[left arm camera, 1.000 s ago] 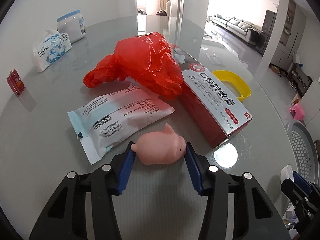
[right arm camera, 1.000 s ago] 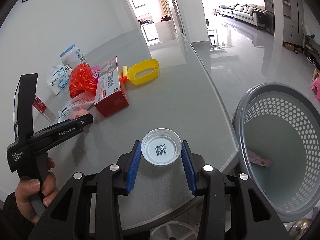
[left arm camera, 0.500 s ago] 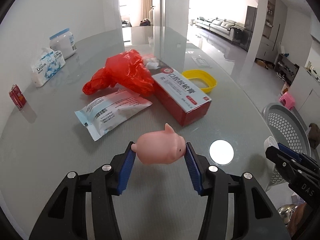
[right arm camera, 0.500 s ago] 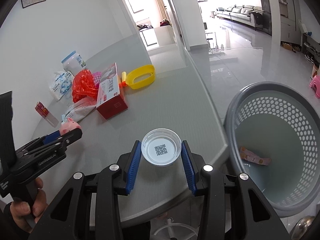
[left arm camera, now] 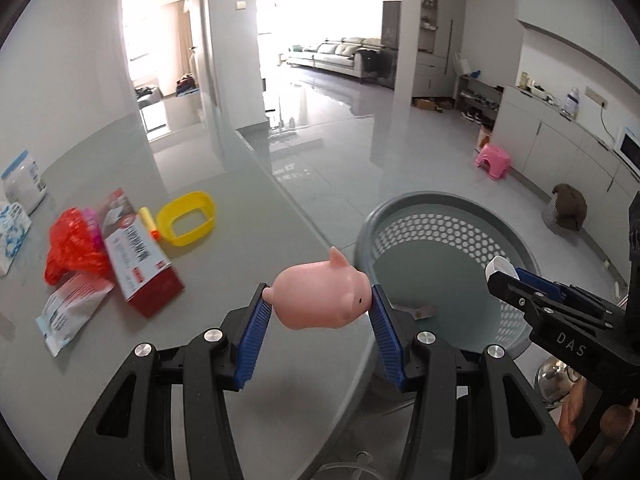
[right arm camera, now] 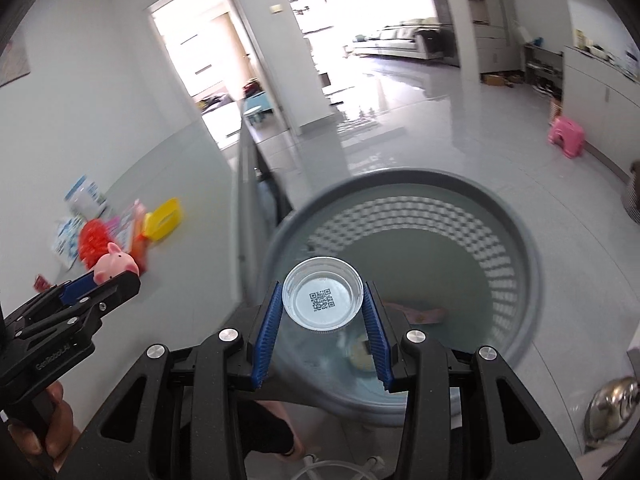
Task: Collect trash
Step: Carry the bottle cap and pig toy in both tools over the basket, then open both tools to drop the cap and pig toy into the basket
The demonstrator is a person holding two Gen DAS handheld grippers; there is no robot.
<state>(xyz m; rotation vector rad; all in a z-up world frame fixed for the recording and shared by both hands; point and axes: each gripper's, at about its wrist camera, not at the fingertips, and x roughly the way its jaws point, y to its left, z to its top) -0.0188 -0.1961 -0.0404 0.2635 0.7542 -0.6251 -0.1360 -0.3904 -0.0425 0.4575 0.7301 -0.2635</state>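
The left tongs (left arm camera: 320,312) clamp a pink toy pig (left arm camera: 320,300) between their blue pads, held in the air above the near edge of the grey table (left arm camera: 224,264). The right tongs (right arm camera: 323,312) grip a clear plastic lid (right arm camera: 323,300) with a QR code, held over the open mouth of the grey perforated bin (right arm camera: 500,232), which stands on the floor just right of the table. A wrapper (right arm camera: 420,313) lies at the bin's bottom. On the far left of the table sit a red bag (left arm camera: 72,246), a red box (left arm camera: 140,258), a white packet (left arm camera: 68,312) and a yellow ring (left arm camera: 186,220).
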